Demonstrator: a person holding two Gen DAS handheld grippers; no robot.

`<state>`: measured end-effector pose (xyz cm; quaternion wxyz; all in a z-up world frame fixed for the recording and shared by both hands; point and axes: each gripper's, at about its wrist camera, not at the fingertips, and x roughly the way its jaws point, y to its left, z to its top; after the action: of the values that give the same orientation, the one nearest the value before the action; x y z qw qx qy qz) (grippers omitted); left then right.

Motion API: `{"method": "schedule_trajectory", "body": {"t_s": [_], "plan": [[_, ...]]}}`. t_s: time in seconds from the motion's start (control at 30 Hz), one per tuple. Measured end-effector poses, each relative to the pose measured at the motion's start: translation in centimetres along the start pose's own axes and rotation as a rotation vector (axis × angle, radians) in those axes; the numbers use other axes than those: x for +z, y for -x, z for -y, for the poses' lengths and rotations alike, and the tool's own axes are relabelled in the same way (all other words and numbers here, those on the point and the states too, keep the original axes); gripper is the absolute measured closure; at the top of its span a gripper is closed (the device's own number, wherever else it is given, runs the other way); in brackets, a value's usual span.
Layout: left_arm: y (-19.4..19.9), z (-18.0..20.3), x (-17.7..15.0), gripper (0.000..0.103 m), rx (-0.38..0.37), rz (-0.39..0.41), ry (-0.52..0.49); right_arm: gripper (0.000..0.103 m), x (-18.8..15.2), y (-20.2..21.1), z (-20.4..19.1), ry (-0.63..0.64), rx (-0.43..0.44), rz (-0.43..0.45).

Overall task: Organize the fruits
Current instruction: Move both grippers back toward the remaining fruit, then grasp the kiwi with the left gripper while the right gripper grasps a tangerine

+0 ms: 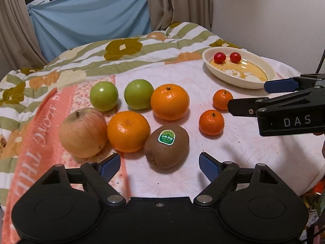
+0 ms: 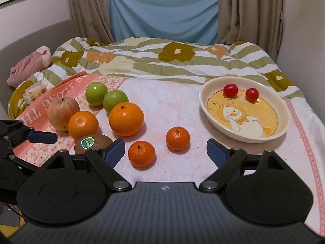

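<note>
Fruit lies on a pink cloth (image 1: 233, 158): two green apples (image 1: 104, 96) (image 1: 139, 94), a reddish apple (image 1: 83, 132), two large oranges (image 1: 169, 101) (image 1: 128, 131), a kiwi with a sticker (image 1: 167, 145), and two small mandarins (image 1: 222, 99) (image 1: 211, 122). A cream duck dish (image 1: 251, 84) holds two cherry tomatoes (image 1: 219, 57) (image 1: 235, 57). My left gripper (image 1: 159, 163) is open and empty, just before the kiwi. My right gripper (image 2: 165, 149) is open and empty, near the mandarins (image 2: 141, 153) (image 2: 178, 138), left of the dish (image 2: 243, 137).
A striped floral quilt (image 2: 162, 65) covers the bed behind the cloth. A pink plush (image 2: 30, 63) and a wrapped packet (image 2: 34, 91) lie at the far left. Curtains and a blue sheet (image 2: 162, 14) hang behind. The cloth's right edge drops off past the dish.
</note>
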<state>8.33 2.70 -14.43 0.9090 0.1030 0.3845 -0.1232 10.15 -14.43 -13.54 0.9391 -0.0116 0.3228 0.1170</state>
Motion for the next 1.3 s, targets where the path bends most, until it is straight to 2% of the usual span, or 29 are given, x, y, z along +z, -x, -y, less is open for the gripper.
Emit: {"method": "schedule_trajectory", "body": {"t_s": [0.1, 0.27, 0.43, 0.6, 0.63, 0.73, 0.83, 1.3], "plan": [[-0.8, 0.2, 0.0, 0.024, -0.007, -0.008, 0.008, 0.008, -0.3, -0.9, 0.1, 0.009, 0.022, -0.009], [-1.7, 0.3, 0.3, 0.025, -0.014, -0.015, 0.027, 0.008, -0.5, -1.7, -0.1, 0.020, 0.047, -0.015], [-2.4, 0.7, 0.7, 0.027, -0.019, -0.011, 0.020, 0.019, -0.6, -2.3, 0.0, 0.011, 0.062, -0.024], [-2.8, 1.1, 0.8, 0.028, -0.010, -0.007, 0.007, 0.020, -0.8, -3.0, -0.4, 0.028, 0.078, -0.038], [-2.9, 1.2, 0.7, 0.029, -0.005, -0.007, 0.003, 0.020, -0.8, -3.1, -0.5, 0.031, 0.083, -0.040], [-3.3, 1.0, 0.7, 0.043, 0.017, -0.019, -0.008, 0.020, -0.8, -3.4, -0.8, 0.038, 0.095, -0.044], [-3.4, 0.3, 0.7, 0.044, 0.002, -0.024, 0.017, 0.022, -0.8, -3.6, -1.0, 0.035, 0.103, -0.047], [-2.4, -0.1, -0.1, 0.046, 0.002, -0.035, -0.003, 0.028, -0.7, -5.0, -1.3, 0.012, 0.120, -0.080]]}}
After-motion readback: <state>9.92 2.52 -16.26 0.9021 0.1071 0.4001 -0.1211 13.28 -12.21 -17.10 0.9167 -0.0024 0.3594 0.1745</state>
